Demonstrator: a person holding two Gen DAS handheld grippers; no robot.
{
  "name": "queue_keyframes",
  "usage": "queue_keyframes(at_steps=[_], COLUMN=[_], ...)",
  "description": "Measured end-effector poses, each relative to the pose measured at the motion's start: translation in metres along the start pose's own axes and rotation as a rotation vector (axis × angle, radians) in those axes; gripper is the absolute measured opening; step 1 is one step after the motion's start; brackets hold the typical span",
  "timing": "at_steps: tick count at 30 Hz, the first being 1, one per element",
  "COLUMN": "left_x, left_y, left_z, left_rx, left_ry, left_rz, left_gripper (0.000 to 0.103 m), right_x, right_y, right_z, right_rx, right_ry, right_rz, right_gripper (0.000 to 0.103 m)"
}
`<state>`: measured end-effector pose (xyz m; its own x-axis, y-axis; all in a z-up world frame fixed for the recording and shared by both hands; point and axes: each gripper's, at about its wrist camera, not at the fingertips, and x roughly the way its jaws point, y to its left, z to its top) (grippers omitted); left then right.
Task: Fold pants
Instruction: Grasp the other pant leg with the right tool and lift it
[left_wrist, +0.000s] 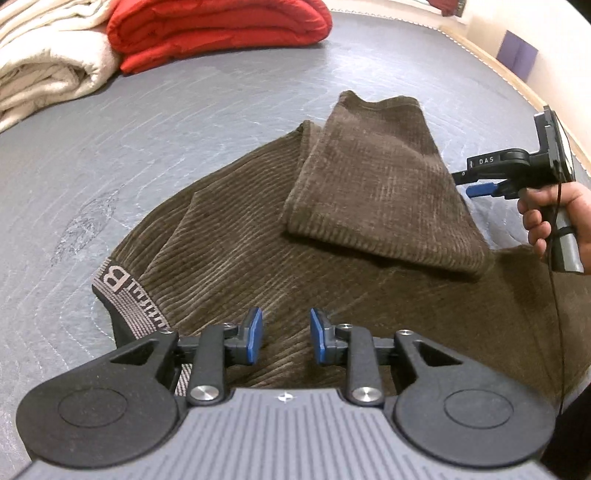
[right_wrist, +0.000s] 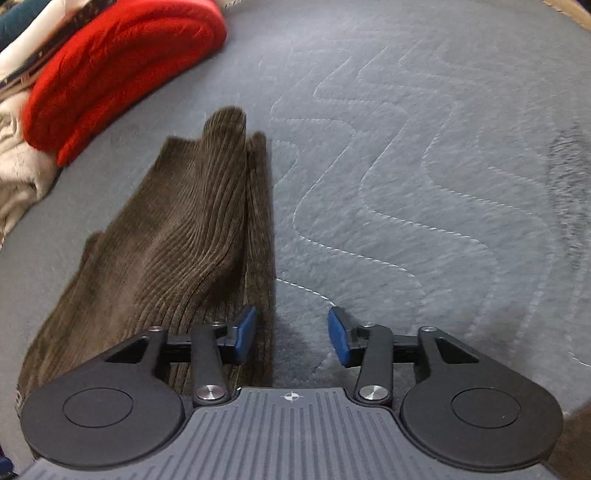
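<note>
Brown corduroy pants (left_wrist: 280, 236) lie on a grey quilted mattress (left_wrist: 147, 129), with a leg section (left_wrist: 369, 184) folded over the rest and a grey lettered waistband (left_wrist: 125, 291) at the left. My left gripper (left_wrist: 286, 339) is open and empty, just above the cloth near the waistband. My right gripper (left_wrist: 476, 188) shows at the right edge of the pants, held by a hand. In the right wrist view the right gripper (right_wrist: 291, 334) is open and empty at the pants' edge (right_wrist: 258, 229), its left finger over cloth, its right finger over mattress (right_wrist: 424, 166).
A folded red blanket (left_wrist: 218, 29) and a cream blanket (left_wrist: 44, 70) lie at the far left of the mattress; both show in the right wrist view (right_wrist: 118, 70). The mattress edge and a wall (left_wrist: 517, 77) run along the far right.
</note>
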<state>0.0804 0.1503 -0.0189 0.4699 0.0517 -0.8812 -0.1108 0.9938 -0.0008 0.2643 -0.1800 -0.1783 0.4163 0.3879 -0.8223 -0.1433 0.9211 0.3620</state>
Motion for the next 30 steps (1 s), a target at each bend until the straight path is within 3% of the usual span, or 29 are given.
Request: queue_keyframes(at_steps=[3, 7, 11, 16, 19, 22, 24, 25, 27, 28, 30], left_x=[0.002, 0.001, 0.0, -0.004, -0.009, -0.014, -0.016, -0.015, -0.014, -0.013, -0.013], left_y=[0.004, 0.002, -0.005, -0.003, 0.002, 0.003, 0.002, 0.001, 0.001, 0.001, -0.002], left_z=[0.001, 0.001, 0.0, -0.003, -0.004, -0.005, -0.006, -0.008, -0.009, -0.01, -0.009], left_rx=[-0.008, -0.002, 0.019, 0.017, 0.004, 0.006, 0.016, 0.021, 0.026, 0.027, 0.025], left_ry=[0.004, 0.003, -0.002, -0.006, -0.017, -0.027, -0.032, -0.03, -0.024, -0.023, -0.022], left_rz=[0.003, 0.002, 0.008, 0.026, 0.028, 0.022, 0.021, 0.022, 0.029, 0.032, 0.033], left_gripper=[0.032, 0.032, 0.033, 0.033, 0.033, 0.033, 0.034, 0.034, 0.037, 0.037, 0.039], right_x=[0.003, 0.0, -0.018, -0.062, -0.097, -0.126, -0.135, -0.135, -0.126, -0.118, -0.111], right_y=[0.01, 0.008, 0.009, 0.007, 0.006, 0.012, 0.018, 0.02, 0.014, 0.004, -0.021], right_z=[-0.001, -0.002, 0.0, 0.005, 0.0, -0.02, -0.04, -0.051, -0.061, -0.058, -0.043], right_rx=[-0.063, -0.028, -0.022, -0.035, -0.112, -0.269, -0.374, -0.433, -0.467, -0.418, -0.261], right_ry=[-0.006, 0.014, 0.007, -0.067, -0.087, -0.025, 0.076, 0.109, 0.117, 0.121, 0.082], right_rz=[0.008, 0.1, 0.179, 0.304, 0.433, 0.614, 0.7, 0.671, 0.504, 0.431, 0.37], right_gripper=[0.053, 0.022, 0.004, 0.002, 0.0, 0.0, 0.0, 0.0, 0.002, 0.004, 0.004])
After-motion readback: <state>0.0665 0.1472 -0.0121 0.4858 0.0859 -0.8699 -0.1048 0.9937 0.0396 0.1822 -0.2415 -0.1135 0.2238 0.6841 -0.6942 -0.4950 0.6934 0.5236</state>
